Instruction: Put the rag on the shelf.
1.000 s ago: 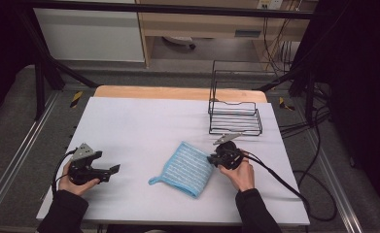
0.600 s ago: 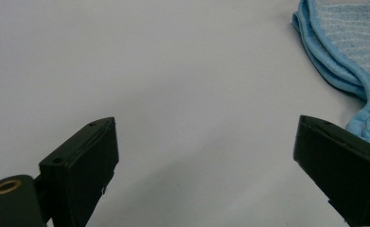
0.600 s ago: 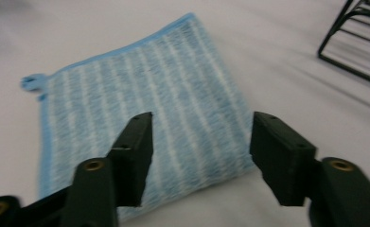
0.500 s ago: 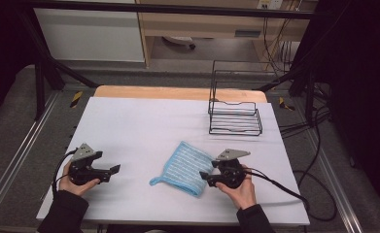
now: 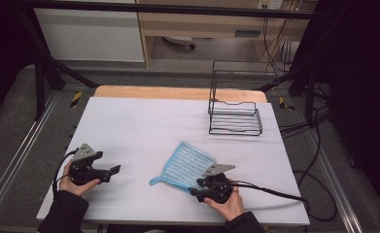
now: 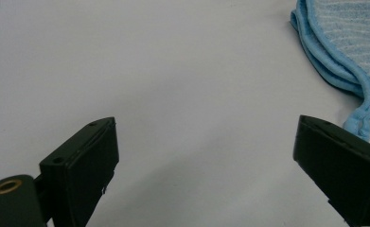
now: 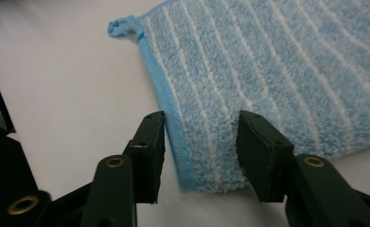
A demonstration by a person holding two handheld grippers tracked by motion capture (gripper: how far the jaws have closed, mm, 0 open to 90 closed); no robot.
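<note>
A light blue striped cloth (image 5: 187, 165) lies flat on the white table (image 5: 144, 126), with a small loop at its left corner. My right gripper (image 5: 195, 191) sits low at the cloth's near corner and points left. In the right gripper view the cloth's hemmed corner (image 7: 268, 61) lies between the jaws of my right gripper (image 7: 199, 137). The jaws have just been closing and stand apart around it, not pinching. My left gripper (image 5: 112, 172) rests at the table's left, wide open (image 6: 206, 161) and empty. It faces the cloth (image 6: 343, 38) from a distance.
A black wire rack (image 5: 235, 119) stands at the back right of the table. Cables trail off the right edge (image 5: 285, 194). A wooden strip (image 5: 178, 92) runs along the far edge.
My right gripper has moved from the cloth's right side toward me to its near corner, and its jaws now stand apart around the corner. The left gripper has stayed still.
</note>
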